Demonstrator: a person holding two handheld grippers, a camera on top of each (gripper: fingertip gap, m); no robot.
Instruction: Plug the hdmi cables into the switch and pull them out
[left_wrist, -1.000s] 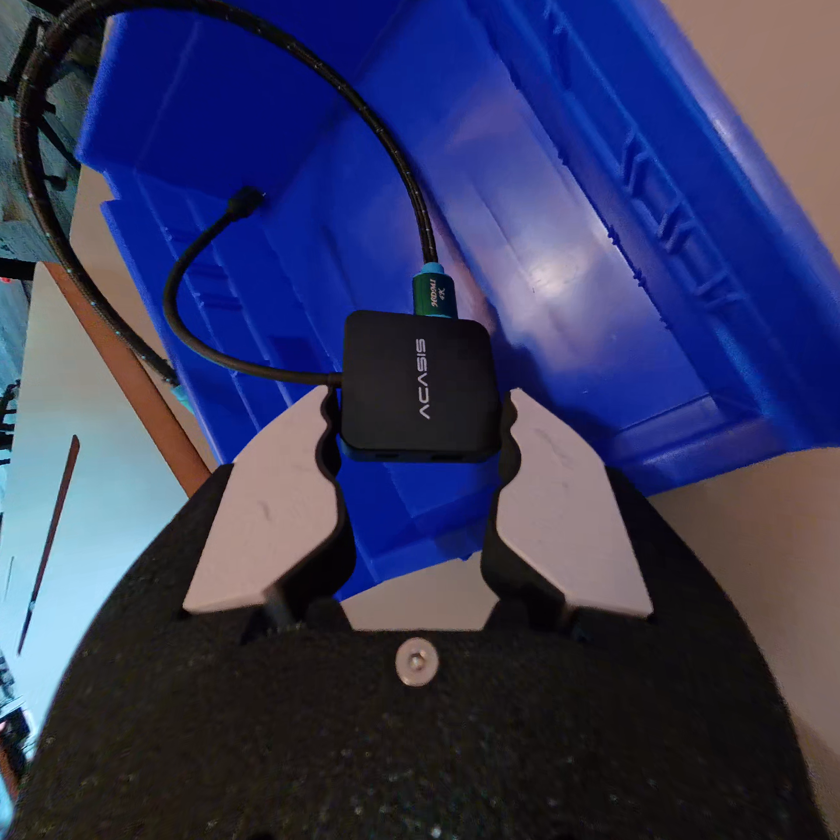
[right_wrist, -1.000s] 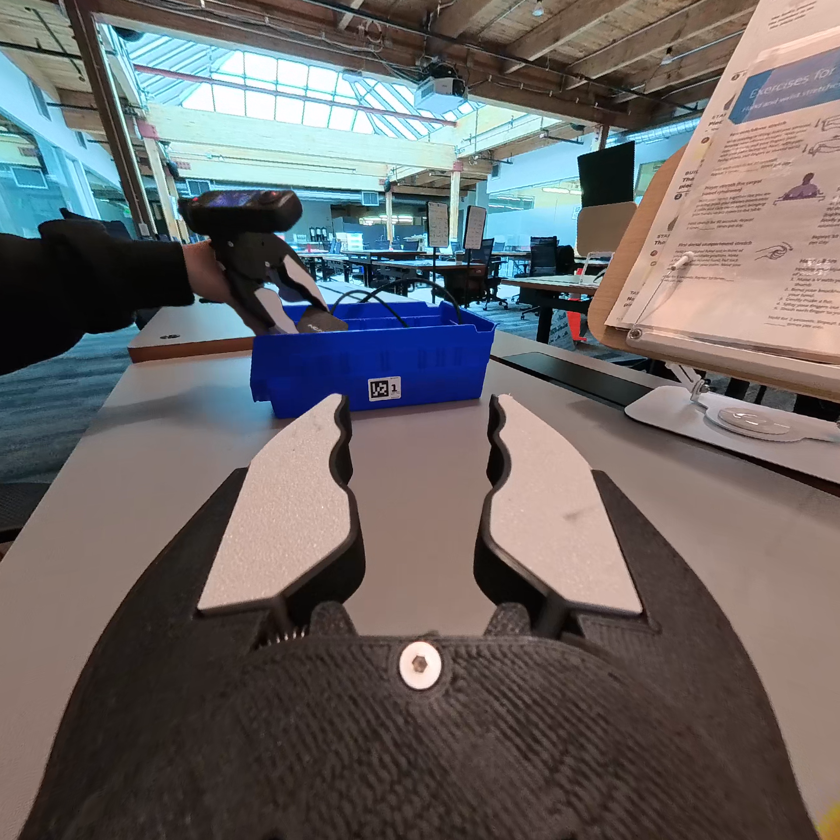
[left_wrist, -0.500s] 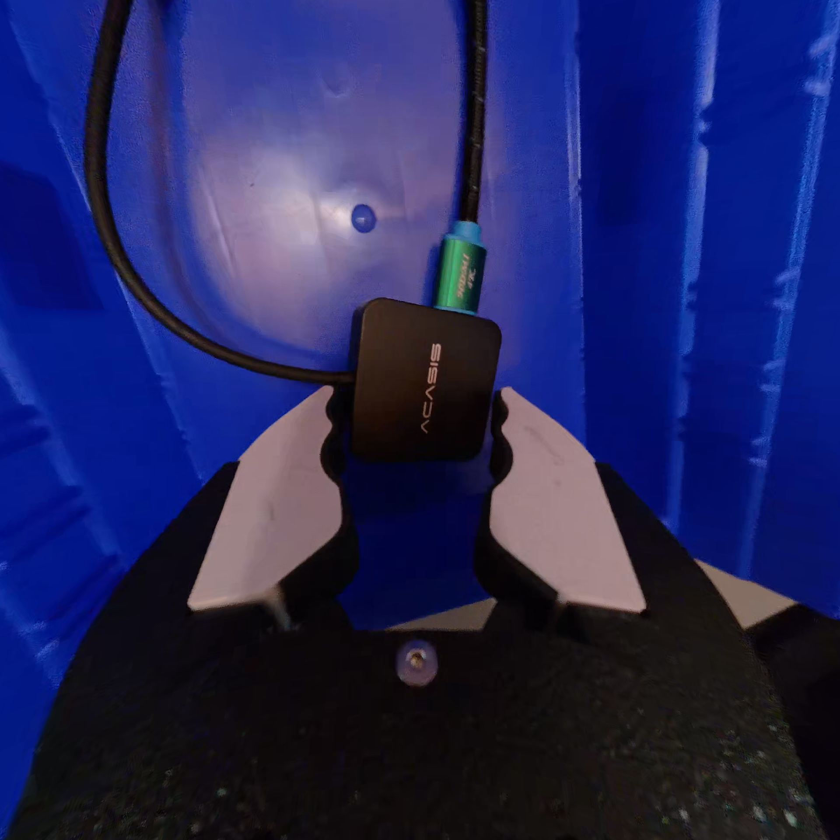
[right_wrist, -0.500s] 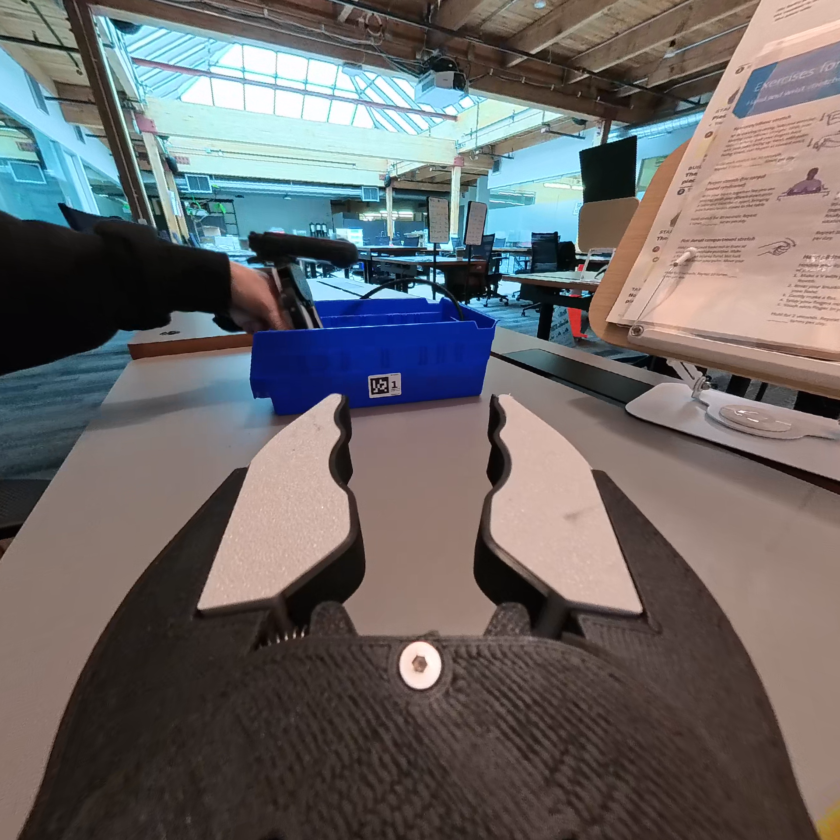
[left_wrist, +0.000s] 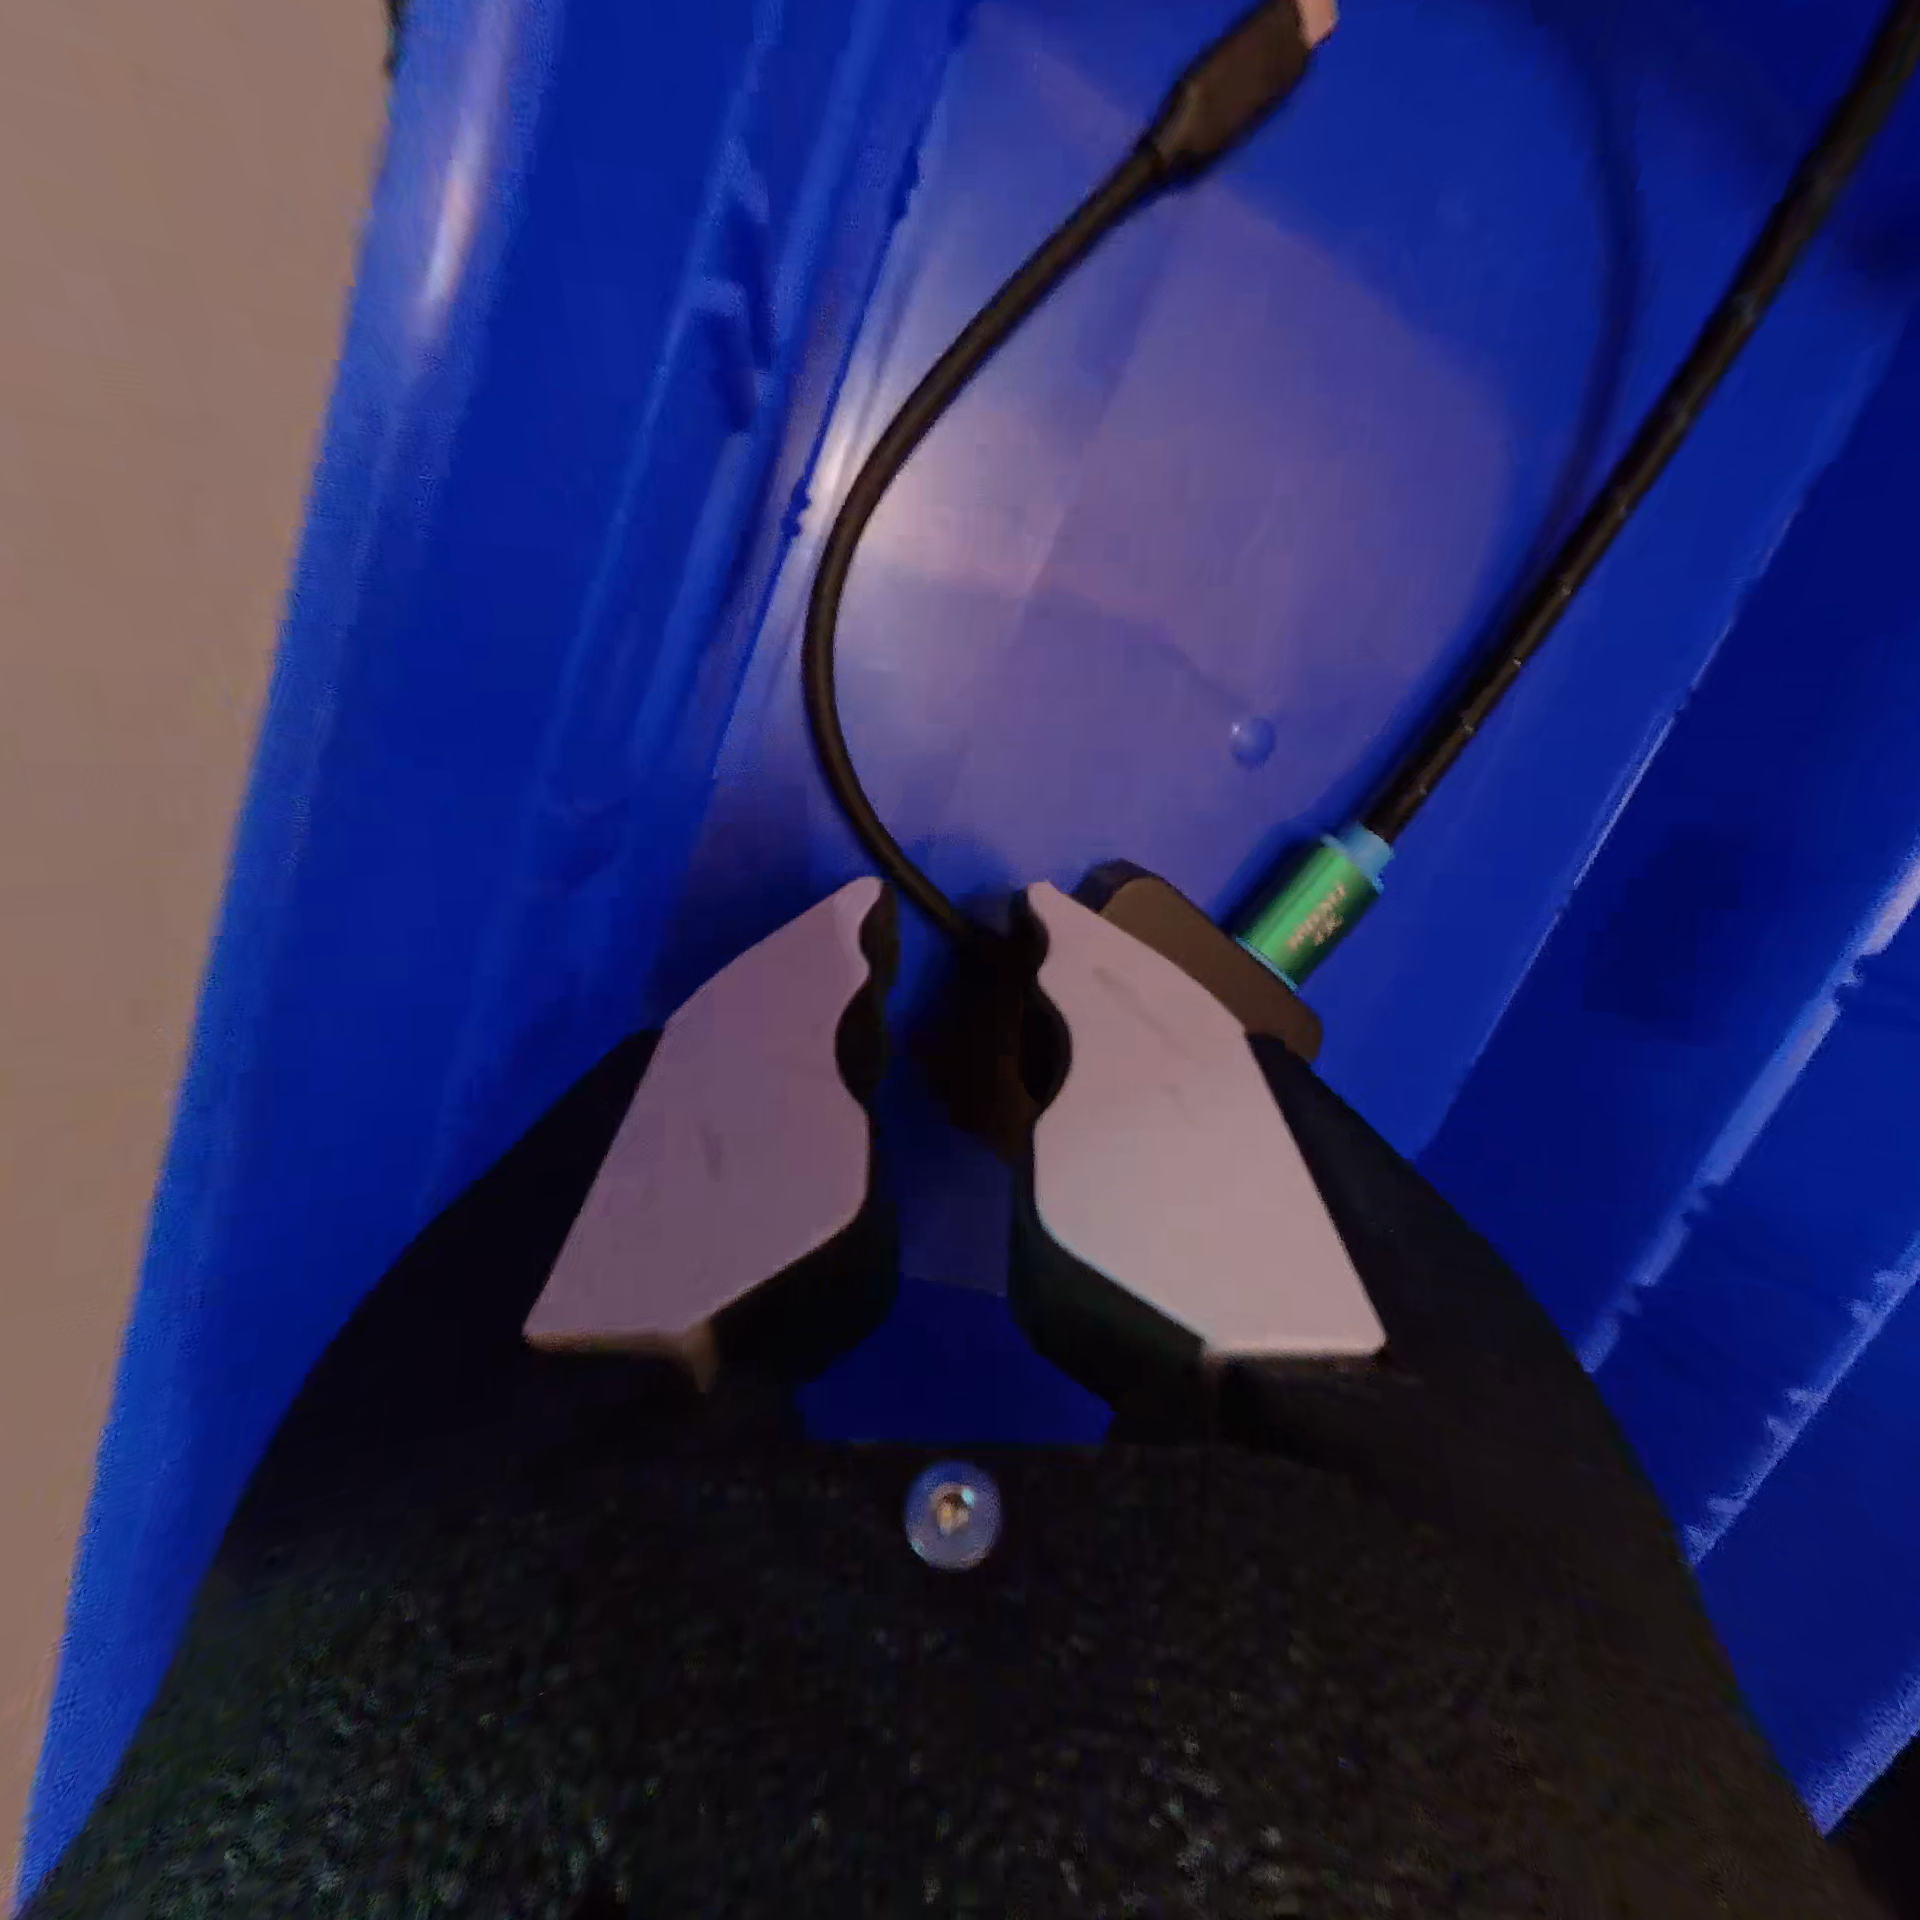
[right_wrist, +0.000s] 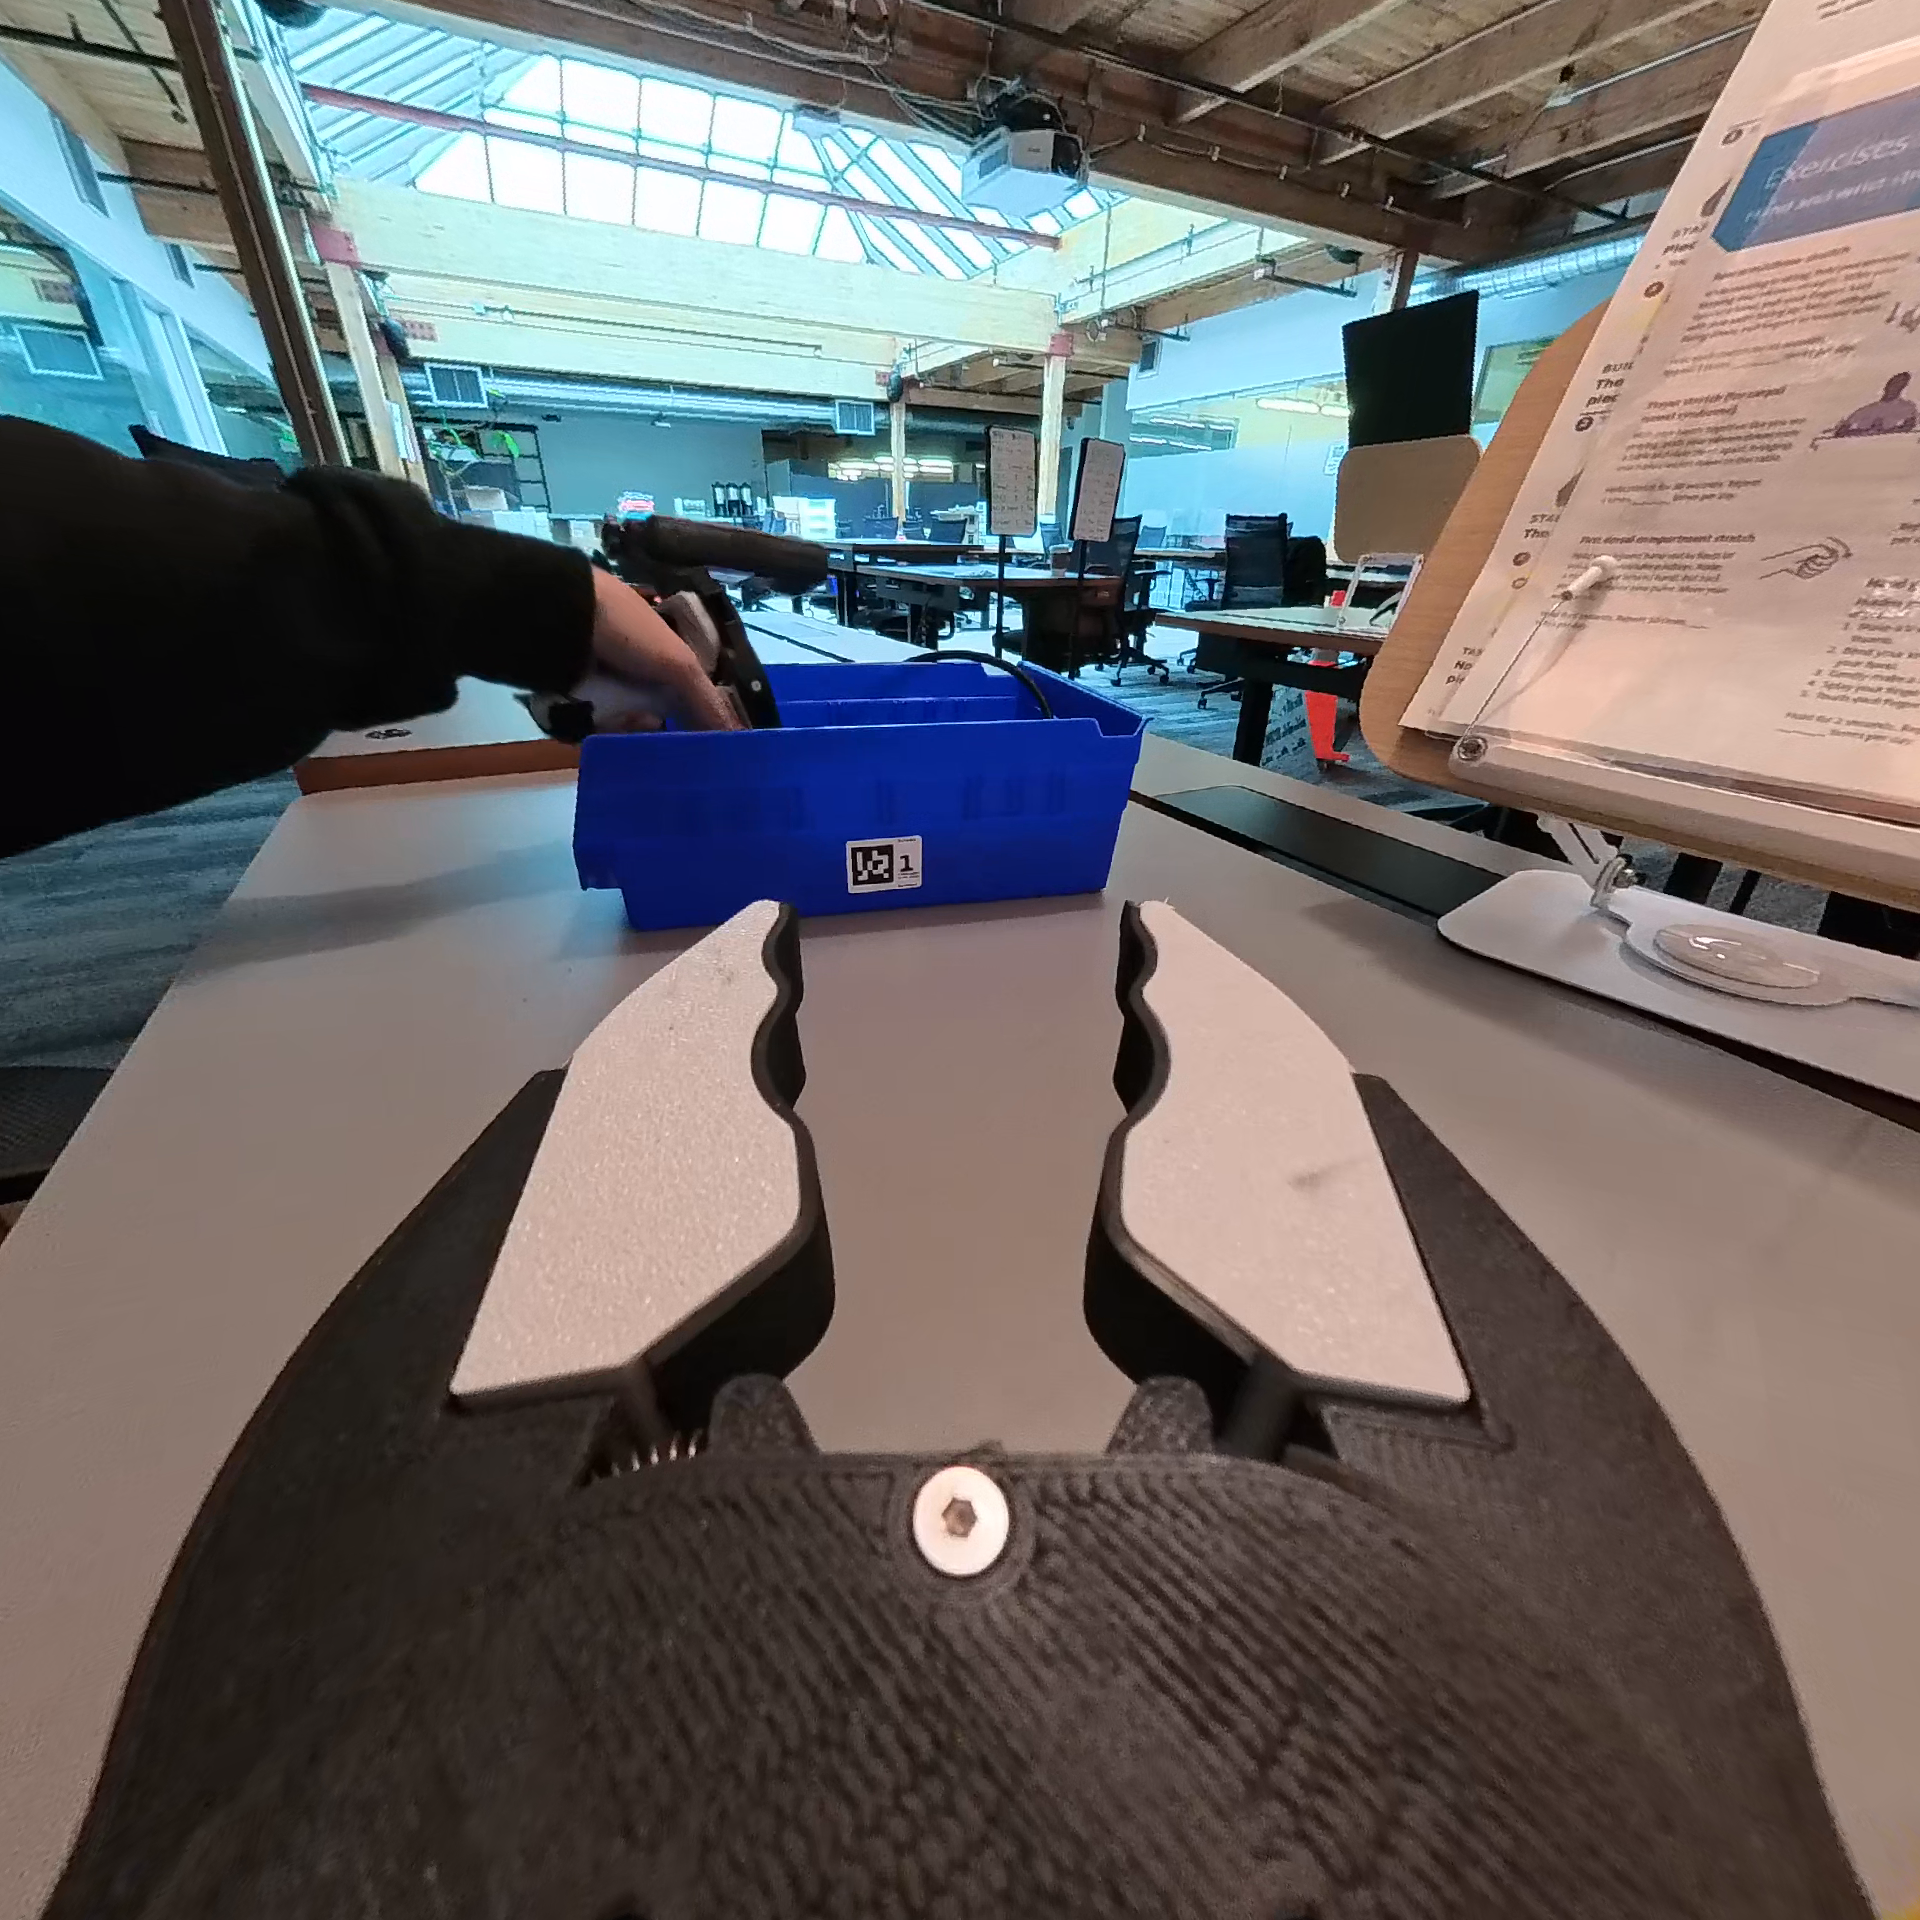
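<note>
My left gripper (left_wrist: 956, 894) is down inside the blue bin (left_wrist: 520, 727). Its jaws stand narrow on a corner of the black switch (left_wrist: 1195, 956), which lies twisted, mostly under the right finger. The switch's thin black cable (left_wrist: 862, 582) rises from between the fingertips to a loose plug (left_wrist: 1236, 83). A braided HDMI cable (left_wrist: 1558, 571) with a green plug (left_wrist: 1314, 914) is plugged into the switch. In the right wrist view the left gripper (right_wrist: 717, 644) dips into the bin (right_wrist: 862, 800). My right gripper (right_wrist: 961, 997) is open and empty, low over the grey table (right_wrist: 312, 1039).
A person's black sleeve (right_wrist: 260, 623) reaches in from the left to the bin. A tilted wooden document stand (right_wrist: 1662, 468) on a white base (right_wrist: 1558, 925) stands at the right. A black strip (right_wrist: 1299, 831) runs along the table beside the bin.
The left gripper has gone lower into the bin and its jaws have narrowed. The switch has twisted clockwise between them. The right gripper has not moved.
</note>
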